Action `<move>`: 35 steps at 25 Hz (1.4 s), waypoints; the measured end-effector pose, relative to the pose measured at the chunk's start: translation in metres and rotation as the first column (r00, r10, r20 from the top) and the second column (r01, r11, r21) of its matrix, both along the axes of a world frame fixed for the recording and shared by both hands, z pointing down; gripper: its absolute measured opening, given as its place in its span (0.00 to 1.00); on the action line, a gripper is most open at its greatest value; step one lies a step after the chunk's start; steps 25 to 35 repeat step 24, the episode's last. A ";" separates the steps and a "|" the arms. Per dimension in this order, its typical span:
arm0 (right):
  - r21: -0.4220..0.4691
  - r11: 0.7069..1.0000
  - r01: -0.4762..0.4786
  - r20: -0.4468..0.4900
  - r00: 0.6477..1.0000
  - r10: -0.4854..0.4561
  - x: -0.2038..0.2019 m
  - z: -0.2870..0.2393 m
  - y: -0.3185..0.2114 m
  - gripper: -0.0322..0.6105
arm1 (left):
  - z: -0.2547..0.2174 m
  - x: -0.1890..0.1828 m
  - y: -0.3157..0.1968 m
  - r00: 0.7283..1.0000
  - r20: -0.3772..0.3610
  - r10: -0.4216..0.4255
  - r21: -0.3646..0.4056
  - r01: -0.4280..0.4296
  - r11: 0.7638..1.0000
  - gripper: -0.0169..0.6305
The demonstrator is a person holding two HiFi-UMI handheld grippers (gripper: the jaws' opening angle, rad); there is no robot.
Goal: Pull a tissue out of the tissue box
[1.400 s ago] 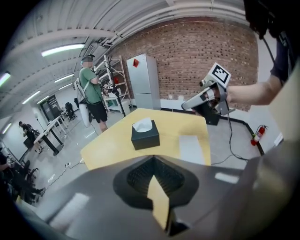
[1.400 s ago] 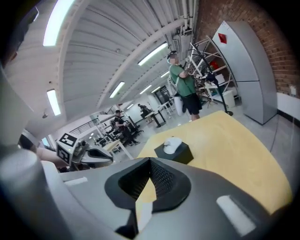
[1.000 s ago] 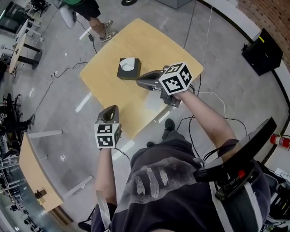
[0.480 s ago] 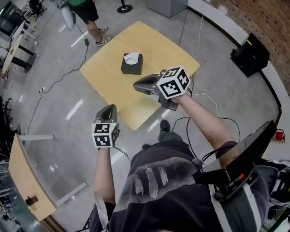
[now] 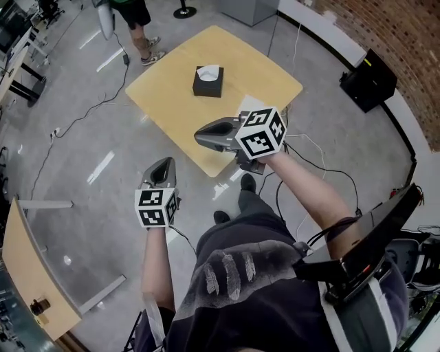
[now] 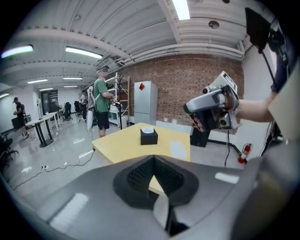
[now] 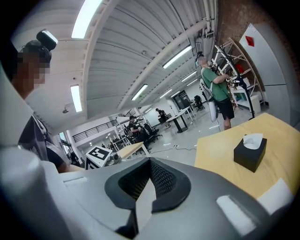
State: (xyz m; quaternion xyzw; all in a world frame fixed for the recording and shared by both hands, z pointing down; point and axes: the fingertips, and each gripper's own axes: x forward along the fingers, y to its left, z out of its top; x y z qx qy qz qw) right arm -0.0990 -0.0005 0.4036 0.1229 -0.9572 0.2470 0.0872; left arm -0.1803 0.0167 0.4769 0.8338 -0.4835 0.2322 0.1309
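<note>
A black tissue box (image 5: 208, 81) with a white tissue sticking out of its top stands on the yellow table (image 5: 165, 89). My right gripper (image 5: 200, 138) hovers over the table's near corner, well short of the box, jaws together and holding nothing. My left gripper (image 5: 159, 169) hangs over the grey floor left of the table, also shut and empty. In the left gripper view, the box (image 6: 149, 136) lies far ahead of the shut left gripper (image 6: 153, 164), with the right gripper (image 6: 211, 105) at upper right. The right gripper view has the box (image 7: 250, 152) to the right of the right gripper (image 7: 150, 164).
A white sheet (image 5: 249, 104) lies on the table near the right gripper. A person in a green shirt (image 5: 130, 14) stands beyond the table's far corner. Cables (image 5: 89, 113) trail over the floor. A black case (image 5: 368, 79) sits at right, another wooden table (image 5: 27, 275) at lower left.
Both grippers have drawn back from the tissue box. The right one was close beside it and is now over the near corner; the left has left the table edge for the floor.
</note>
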 end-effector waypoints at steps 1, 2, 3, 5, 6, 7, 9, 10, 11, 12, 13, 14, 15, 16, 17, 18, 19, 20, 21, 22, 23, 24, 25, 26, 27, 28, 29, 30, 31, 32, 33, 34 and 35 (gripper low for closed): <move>0.003 1.000 -0.001 -0.002 1.000 0.001 -0.002 -0.001 0.006 0.05 | -0.003 0.002 0.004 1.000 -0.019 0.003 0.007 -0.003 1.000 0.03; 0.002 1.000 -0.001 -0.006 1.000 0.001 -0.004 -0.002 0.012 0.05 | -0.007 0.005 0.009 0.999 -0.038 0.008 0.015 -0.007 1.000 0.03; 0.000 1.000 0.000 -0.010 1.000 0.000 -0.005 -0.002 0.019 0.05 | -0.011 0.007 0.015 0.998 -0.056 0.013 0.023 -0.011 1.000 0.03; -0.007 1.000 0.001 -0.009 1.000 -0.001 -0.005 -0.005 0.029 0.05 | -0.020 0.012 0.023 0.996 -0.086 0.020 0.040 -0.016 0.999 0.03; -0.011 1.000 0.001 -0.003 1.000 -0.001 -0.004 -0.008 0.033 0.05 | -0.024 0.015 0.026 0.995 -0.098 0.022 0.048 -0.017 0.999 0.03; -0.015 1.000 -0.001 0.007 1.000 0.002 -0.002 -0.012 0.035 0.05 | -0.029 0.018 0.028 0.994 -0.106 0.024 0.055 -0.018 0.998 0.03; -0.023 1.000 -0.006 0.028 1.000 0.007 0.002 -0.018 0.041 0.05 | -0.037 0.022 0.032 0.993 -0.116 0.029 0.066 -0.022 0.998 0.03; -0.024 1.000 -0.008 0.038 0.999 0.009 0.003 -0.021 0.044 0.05 | -0.040 0.023 0.035 0.992 -0.119 0.031 0.072 -0.023 0.997 0.03; -0.022 1.000 -0.008 0.046 0.999 0.009 0.003 -0.023 0.048 0.05 | -0.045 0.024 0.037 0.992 -0.120 0.032 0.079 -0.023 0.997 0.03; -0.020 1.000 -0.008 0.055 0.998 0.009 0.004 -0.026 0.051 0.05 | -0.049 0.024 0.040 0.992 -0.119 0.032 0.087 -0.022 0.996 0.03; -0.017 1.000 -0.007 0.067 0.998 0.008 0.006 -0.028 0.054 0.05 | -0.053 0.025 0.043 0.993 -0.115 0.032 0.095 -0.021 0.995 0.03; -0.014 1.000 -0.006 0.080 0.997 0.007 0.008 -0.031 0.058 0.05 | -0.056 0.027 0.045 0.994 -0.109 0.032 0.103 -0.020 0.994 0.03; -0.012 1.000 -0.004 0.093 0.996 0.006 0.011 -0.032 0.061 0.05 | -0.060 0.030 0.048 0.994 -0.101 0.031 0.112 -0.020 0.994 0.03; -0.009 1.000 -0.003 0.103 0.995 0.004 0.016 -0.034 0.065 0.05 | -0.063 0.034 0.050 0.995 -0.092 0.032 0.120 -0.021 0.993 0.03; -0.006 1.000 -0.003 0.110 0.994 0.004 0.022 -0.035 0.067 0.05 | -0.066 0.039 0.052 0.996 -0.083 0.032 0.127 -0.022 0.992 0.03; -0.004 1.000 -0.005 0.115 0.993 0.005 0.028 -0.035 0.069 0.05 | -0.069 0.045 0.053 0.996 -0.077 0.034 0.133 -0.024 0.991 0.03; -0.002 1.000 -0.007 0.119 0.993 0.007 0.035 -0.036 0.071 0.05 | -0.072 0.052 0.055 0.997 -0.073 0.037 0.139 -0.027 0.990 0.03; -0.003 1.000 -0.008 0.124 0.992 0.008 0.042 -0.037 0.073 0.05 | -0.075 0.060 0.057 0.997 -0.070 0.039 0.144 -0.029 0.989 0.03; -0.006 1.000 -0.006 0.130 0.991 0.006 0.049 -0.039 0.076 0.05 | -0.077 0.067 0.059 0.997 -0.068 0.040 0.147 -0.030 0.989 0.03; -0.010 1.000 -0.001 0.136 0.991 0.002 0.055 -0.040 0.080 0.05 | -0.079 0.075 0.062 0.997 -0.068 0.040 0.149 -0.030 0.988 0.03; -0.014 1.000 0.005 0.141 0.990 -0.003 0.062 -0.041 0.084 0.05 | -0.080 0.083 0.065 0.997 -0.068 0.040 0.149 -0.029 0.988 0.03; -0.018 1.000 0.011 0.146 0.989 -0.008 0.068 -0.042 0.088 0.05 | -0.081 0.091 0.068 0.997 -0.068 0.039 0.149 -0.029 0.988 0.03; -0.018 1.000 0.011 0.146 0.989 -0.008 0.068 -0.042 0.088 0.05 | -0.081 0.091 0.068 0.997 -0.068 0.039 0.149 -0.029 0.988 0.03; -0.018 1.000 0.011 0.146 0.989 -0.008 0.068 -0.042 0.088 0.05 | -0.081 0.091 0.068 0.997 -0.068 0.039 0.149 -0.029 0.988 0.03; -0.018 1.000 0.011 0.146 0.989 -0.008 0.068 -0.042 0.088 0.05 | -0.081 0.091 0.068 0.997 -0.068 0.039 0.149 -0.029 0.988 0.03; -0.018 1.000 0.011 0.146 0.989 -0.008 0.068 -0.042 0.088 0.05 | -0.081 0.091 0.068 0.997 -0.068 0.039 0.149 -0.029 0.988 0.03; -0.018 1.000 0.011 0.146 0.989 -0.008 0.068 -0.042 0.088 0.05 | -0.081 0.091 0.068 0.997 -0.068 0.039 0.149 -0.029 0.988 0.03; -0.018 1.000 0.011 0.146 0.989 -0.008 0.068 -0.042 0.088 0.05 | -0.081 0.091 0.068 0.997 -0.068 0.039 0.149 -0.029 0.988 0.03; -0.018 1.000 0.011 0.146 0.989 -0.008 0.068 -0.042 0.088 0.05 | -0.081 0.091 0.068 0.997 -0.068 0.039 0.149 -0.029 0.988 0.03; -0.018 1.000 0.011 0.146 0.989 -0.008 0.068 -0.042 0.088 0.05 | -0.081 0.091 0.068 0.997 -0.068 0.039 0.149 -0.029 0.988 0.03; -0.018 1.000 0.011 0.146 0.989 -0.008 0.068 -0.042 0.088 0.05 | -0.081 0.091 0.068 0.997 -0.068 0.039 0.149 -0.029 0.988 0.03; -0.018 1.000 0.011 0.146 0.989 -0.008 0.068 -0.042 0.088 0.05 | -0.081 0.091 0.068 0.997 -0.068 0.039 0.149 -0.029 0.988 0.03; -0.018 1.000 0.011 0.146 0.989 -0.008 0.068 -0.042 0.088 0.05 | -0.081 0.091 0.068 0.997 -0.068 0.039 0.149 -0.029 0.988 0.03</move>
